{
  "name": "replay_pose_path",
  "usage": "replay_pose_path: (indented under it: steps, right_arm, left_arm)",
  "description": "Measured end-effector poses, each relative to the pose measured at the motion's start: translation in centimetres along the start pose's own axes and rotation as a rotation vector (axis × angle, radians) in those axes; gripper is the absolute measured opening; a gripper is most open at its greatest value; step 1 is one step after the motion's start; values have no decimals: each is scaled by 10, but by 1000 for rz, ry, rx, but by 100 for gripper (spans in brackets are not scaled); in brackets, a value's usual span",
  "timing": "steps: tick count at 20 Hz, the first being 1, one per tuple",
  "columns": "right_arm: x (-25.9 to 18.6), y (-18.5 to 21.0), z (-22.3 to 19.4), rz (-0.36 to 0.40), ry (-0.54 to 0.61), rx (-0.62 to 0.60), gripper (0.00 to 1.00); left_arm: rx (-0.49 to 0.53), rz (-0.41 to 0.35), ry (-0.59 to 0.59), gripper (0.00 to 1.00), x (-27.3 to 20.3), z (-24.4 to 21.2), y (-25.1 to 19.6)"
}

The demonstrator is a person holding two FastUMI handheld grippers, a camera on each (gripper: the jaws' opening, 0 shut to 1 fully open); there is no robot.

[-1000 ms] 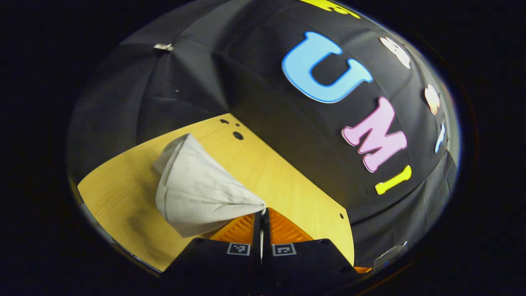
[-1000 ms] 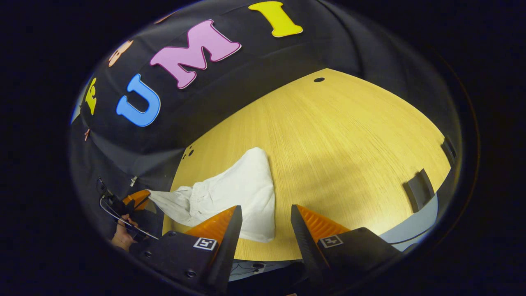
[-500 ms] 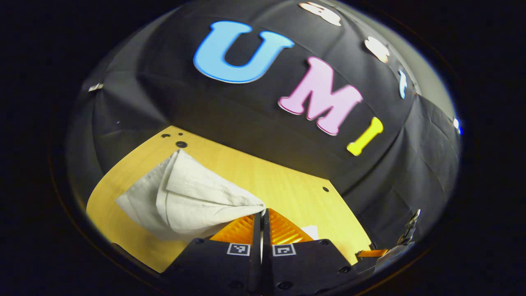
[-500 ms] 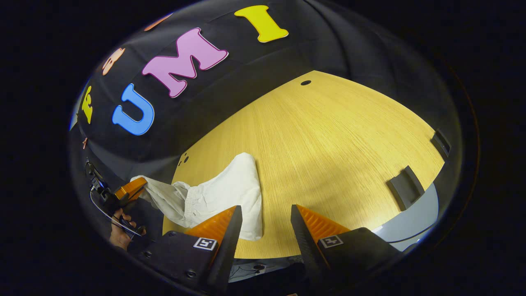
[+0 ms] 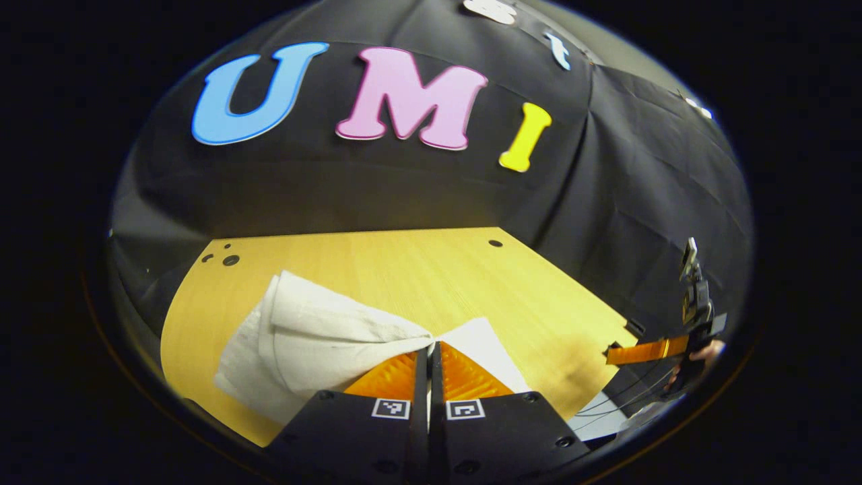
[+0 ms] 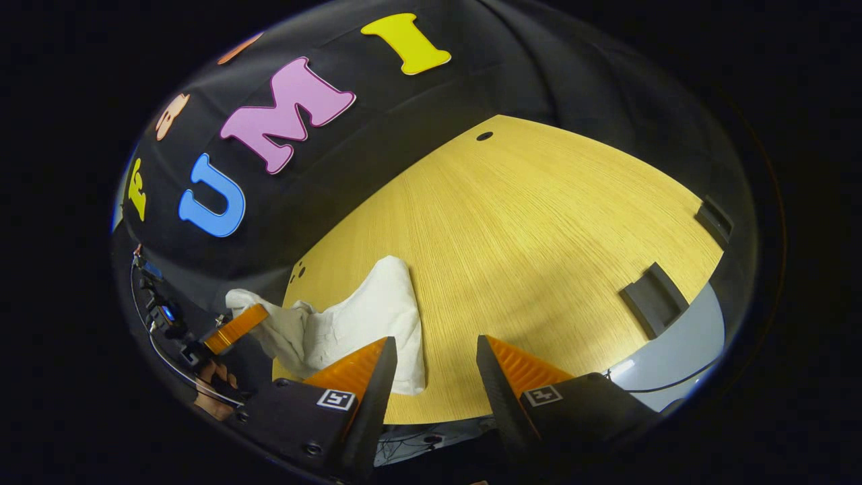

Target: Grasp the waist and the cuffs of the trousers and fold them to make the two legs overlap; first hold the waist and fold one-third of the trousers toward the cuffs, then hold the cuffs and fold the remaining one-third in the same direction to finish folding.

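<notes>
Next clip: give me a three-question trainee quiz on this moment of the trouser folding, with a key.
1. True or false: the left gripper is shut on the white trousers.
2. How do the right gripper's jaws stand? A. open, holding nothing B. shut on cloth C. shut on a table clamp
3. Fill in: the trousers lie partly on the wooden ____.

Key
1. True: both fingers pinch a corner of the cloth and lift it.
2. A
3. table
</notes>
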State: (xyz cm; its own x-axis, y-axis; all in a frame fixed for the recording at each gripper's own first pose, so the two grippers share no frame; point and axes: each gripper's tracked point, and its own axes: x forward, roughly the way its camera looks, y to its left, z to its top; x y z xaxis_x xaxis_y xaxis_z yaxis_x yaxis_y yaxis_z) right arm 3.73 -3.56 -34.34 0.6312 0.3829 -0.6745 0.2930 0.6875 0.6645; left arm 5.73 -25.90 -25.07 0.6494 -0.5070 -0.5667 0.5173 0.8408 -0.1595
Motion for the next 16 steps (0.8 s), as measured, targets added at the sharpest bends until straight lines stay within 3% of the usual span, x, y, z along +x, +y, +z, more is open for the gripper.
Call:
replay_pose_path:
  steps: [6, 7, 9, 10, 11, 16]
  right_arm:
    - [-6, -9, 1, -15, -4, 7, 75]
    - [-7, -10, 2, -18, -7, 14, 75]
    - [-10, -15, 3, -23, -11, 21, 75]
    - [-12, -17, 3, -25, -12, 22, 75]
    - [-13, -19, 2, -28, -12, 24, 75]
    - [-14, -22, -2, -32, -5, 33, 75]
  left_arm:
    - [142, -95, 89, 9, 17, -41, -42]
    - [148, -115, 101, 20, 18, -48, -49]
    - [120, -175, 138, 36, 23, -68, -68]
    - [93, -208, 152, 34, 25, -75, -78]
    - [67, -230, 166, 48, 28, -81, -85]
    - [-67, -255, 232, 51, 43, -105, -91]
